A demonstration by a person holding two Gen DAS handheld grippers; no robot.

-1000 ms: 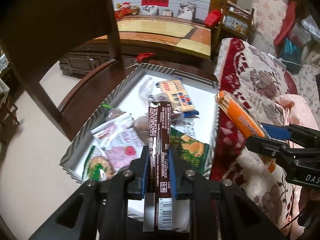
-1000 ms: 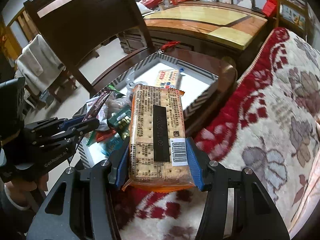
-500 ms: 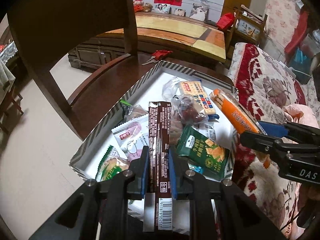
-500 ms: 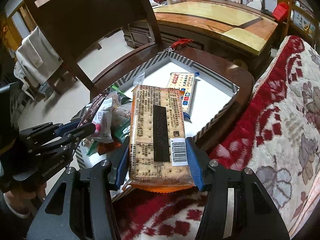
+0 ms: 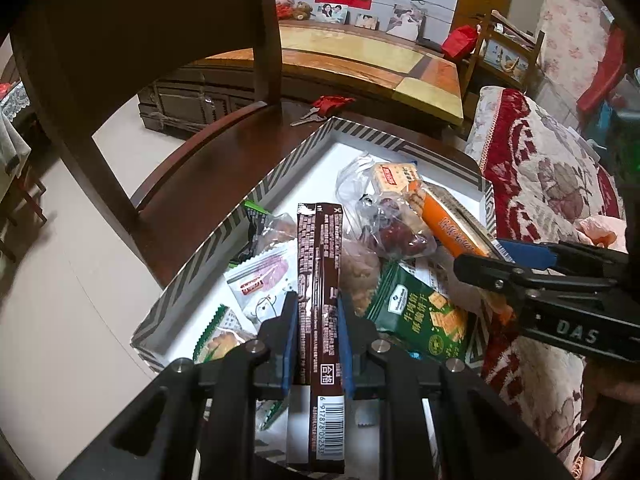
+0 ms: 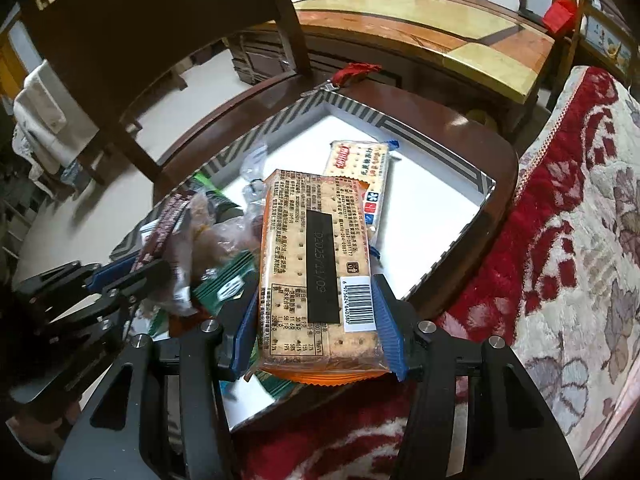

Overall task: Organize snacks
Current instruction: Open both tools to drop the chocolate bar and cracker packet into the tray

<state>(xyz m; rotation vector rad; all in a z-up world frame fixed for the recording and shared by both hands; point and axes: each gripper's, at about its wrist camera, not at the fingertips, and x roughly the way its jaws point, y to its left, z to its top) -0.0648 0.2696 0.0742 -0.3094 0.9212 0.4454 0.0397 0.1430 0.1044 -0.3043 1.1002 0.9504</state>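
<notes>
My left gripper (image 5: pixel 318 316) is shut on a long brown chocolate bar (image 5: pixel 320 256), held lengthwise over the near end of the striped white box (image 5: pixel 276 176). My right gripper (image 6: pixel 316 312) is shut on an orange pack of crackers (image 6: pixel 316 248), which hangs above the box's near right part. In the left wrist view that orange pack (image 5: pixel 444 226) and the right gripper (image 5: pixel 516 262) come in from the right. The left gripper (image 6: pixel 120 276) shows at the left of the right wrist view. Several snack packets lie in the box, among them a green cracker bag (image 5: pixel 420 316) and a yellow cracker pack (image 6: pixel 360 172).
The box sits on a dark wooden chair seat (image 5: pixel 200 176), whose backrest (image 5: pixel 132 20) rises behind. A floral red-and-cream cushion (image 6: pixel 580 240) borders the right side. Keys with a red tassel (image 6: pixel 352 74) lie beyond the box. A low wooden table (image 5: pixel 360 60) stands further back.
Both grippers have moved forward and a little down over the box, each keeping its snack. The orange pack now hangs over the box instead of the cushion.
</notes>
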